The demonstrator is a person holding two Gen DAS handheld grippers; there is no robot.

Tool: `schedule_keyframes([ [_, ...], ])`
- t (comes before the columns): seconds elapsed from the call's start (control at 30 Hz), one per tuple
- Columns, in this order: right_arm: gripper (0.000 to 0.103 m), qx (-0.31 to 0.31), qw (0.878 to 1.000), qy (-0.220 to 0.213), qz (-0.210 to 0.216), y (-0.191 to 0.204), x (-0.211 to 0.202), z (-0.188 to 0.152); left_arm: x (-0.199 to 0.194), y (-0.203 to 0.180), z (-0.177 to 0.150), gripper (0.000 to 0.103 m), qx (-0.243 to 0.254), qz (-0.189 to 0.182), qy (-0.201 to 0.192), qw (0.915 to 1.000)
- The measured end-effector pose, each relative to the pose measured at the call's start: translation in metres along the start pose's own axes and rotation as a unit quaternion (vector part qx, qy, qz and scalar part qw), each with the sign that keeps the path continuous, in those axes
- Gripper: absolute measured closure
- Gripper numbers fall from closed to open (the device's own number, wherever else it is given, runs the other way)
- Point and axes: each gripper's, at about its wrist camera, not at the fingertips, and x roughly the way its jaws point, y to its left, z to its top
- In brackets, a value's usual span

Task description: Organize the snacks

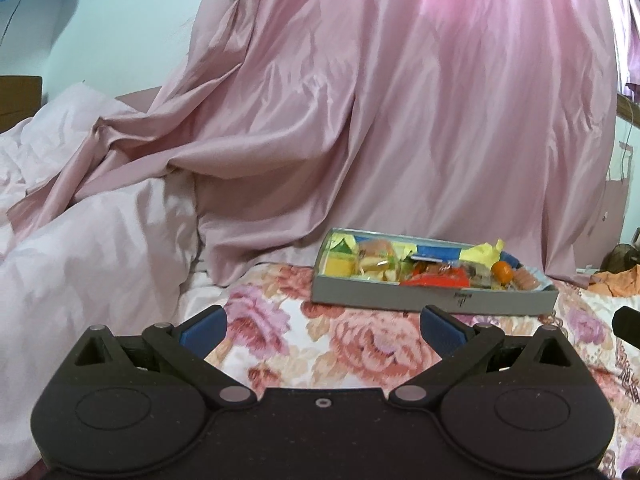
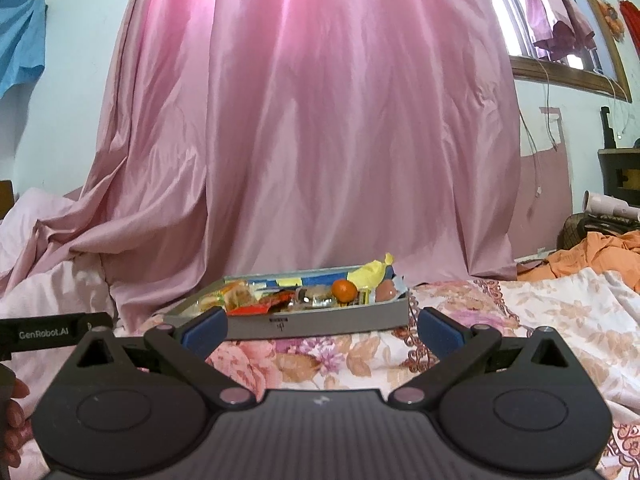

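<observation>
A shallow grey box lies on a floral bedspread, filled with mixed snacks in yellow, red and blue wrappers. A small orange fruit sits among them towards the box's right end. My left gripper hovers low over the bedspread, short of the box and left of its middle, open and empty. My right gripper is open and empty too, just in front of the box's near wall. The blue pads stand wide apart.
A long pink curtain hangs right behind the box and spills leftwards over pale pink bedding. Orange cloth is heaped at the right. The other gripper's body and a hand show at the left edge.
</observation>
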Motion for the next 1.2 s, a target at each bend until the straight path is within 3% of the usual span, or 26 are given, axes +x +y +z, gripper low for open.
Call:
schedule_keyframes([
  [0.6, 0.0, -0.02, 0.999, 0.031, -0.002, 0.023, -0.025, -0.028, -0.029, 0.032, -0.034, 0.001, -0.012, 0.0, 0.011, 0.9999],
  [1.2, 0.0, -0.019, 0.999, 0.042, -0.002, 0.033, -0.037, -0.04, -0.048, 0.041, -0.052, 0.001, 0.01, -0.007, 0.018, 0.9998],
])
